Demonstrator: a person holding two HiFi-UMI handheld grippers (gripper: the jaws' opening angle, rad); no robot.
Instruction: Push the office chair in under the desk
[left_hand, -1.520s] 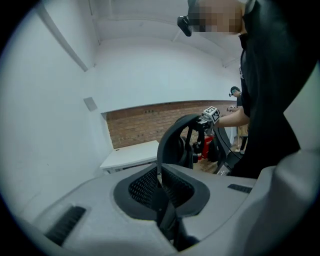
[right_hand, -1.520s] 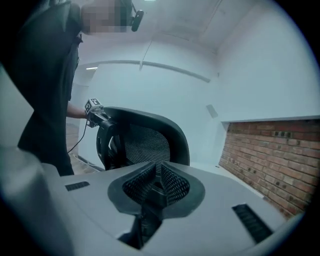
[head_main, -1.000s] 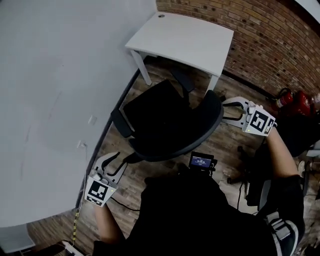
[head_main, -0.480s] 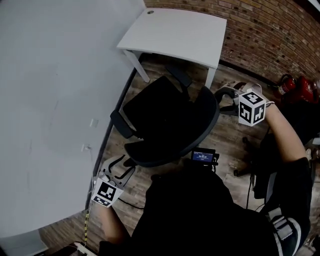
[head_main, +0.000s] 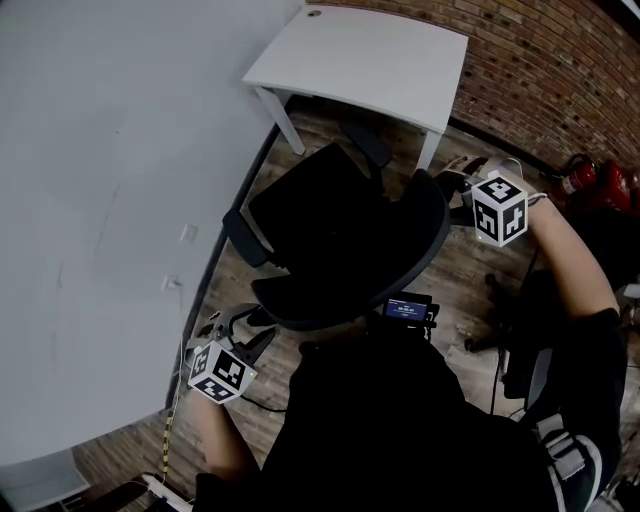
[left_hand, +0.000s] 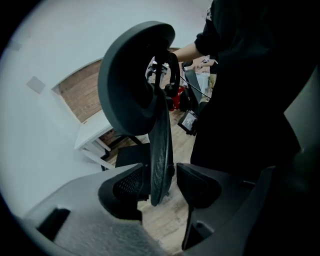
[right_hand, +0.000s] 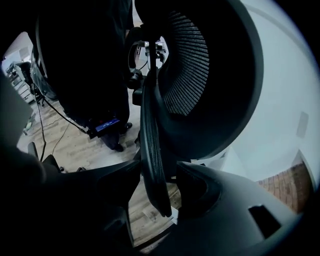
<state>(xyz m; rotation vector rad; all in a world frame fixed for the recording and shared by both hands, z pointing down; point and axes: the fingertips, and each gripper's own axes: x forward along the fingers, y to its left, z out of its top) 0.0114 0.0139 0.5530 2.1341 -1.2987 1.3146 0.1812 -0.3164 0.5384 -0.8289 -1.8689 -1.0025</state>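
Note:
A black office chair (head_main: 310, 225) stands on the wood floor, its seat facing a white desk (head_main: 370, 60) set in the corner. Its curved backrest (head_main: 405, 262) is toward me. My left gripper (head_main: 243, 327) is at the backrest's left end. In the left gripper view the backrest's thin edge (left_hand: 161, 150) passes between the jaws of that gripper (left_hand: 162, 186), which have just been opening and do not press on it. My right gripper (head_main: 447, 190) is at the backrest's right end. Its jaws (right_hand: 157, 192) have likewise just been opening, and the backrest edge (right_hand: 150, 140) runs loosely between them.
A grey wall (head_main: 100, 200) runs along the left and a brick wall (head_main: 560, 80) along the back right. Red fire extinguishers (head_main: 600, 185) stand by the bricks. Another chair's base (head_main: 510, 335) sits at my right, and a cable (head_main: 255, 405) lies on the floor.
Both grippers came down and closed in on the ends of the backrest, which now sits between their jaws. The right gripper rolled, turning its marker cube upward. The chair stayed about where it was.

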